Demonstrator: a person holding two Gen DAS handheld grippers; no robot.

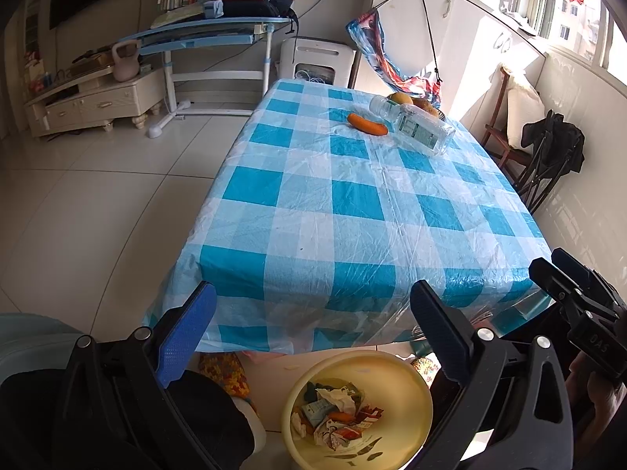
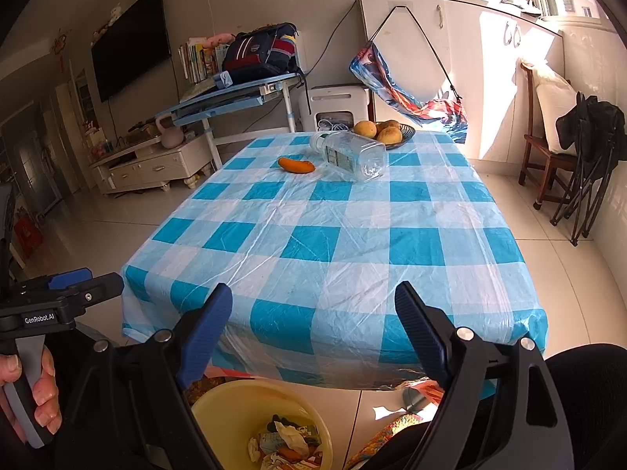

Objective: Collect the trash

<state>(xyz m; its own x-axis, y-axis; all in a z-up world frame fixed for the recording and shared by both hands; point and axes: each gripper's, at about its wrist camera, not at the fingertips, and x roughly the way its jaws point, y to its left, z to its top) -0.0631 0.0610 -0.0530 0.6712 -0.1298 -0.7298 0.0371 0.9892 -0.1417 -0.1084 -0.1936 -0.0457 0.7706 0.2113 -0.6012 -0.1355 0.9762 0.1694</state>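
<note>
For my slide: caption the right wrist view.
Open hand-held gripper above yellow bin; bottle and carrot remain on table.

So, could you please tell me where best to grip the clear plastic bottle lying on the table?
Probably across the bottle mid-body at the label, from above: it lies on its side, cap toward the fruit bowl, with both long flanks exposed.

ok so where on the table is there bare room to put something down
The whole near and middle stretch of the checked tablecloth is bare, from the front edge up to the carrot and the lying plastic bottle. The far left corner beside the carrot is also free. It is crowded only at the far right, where the bottle lies against the fruit bowl.
</note>
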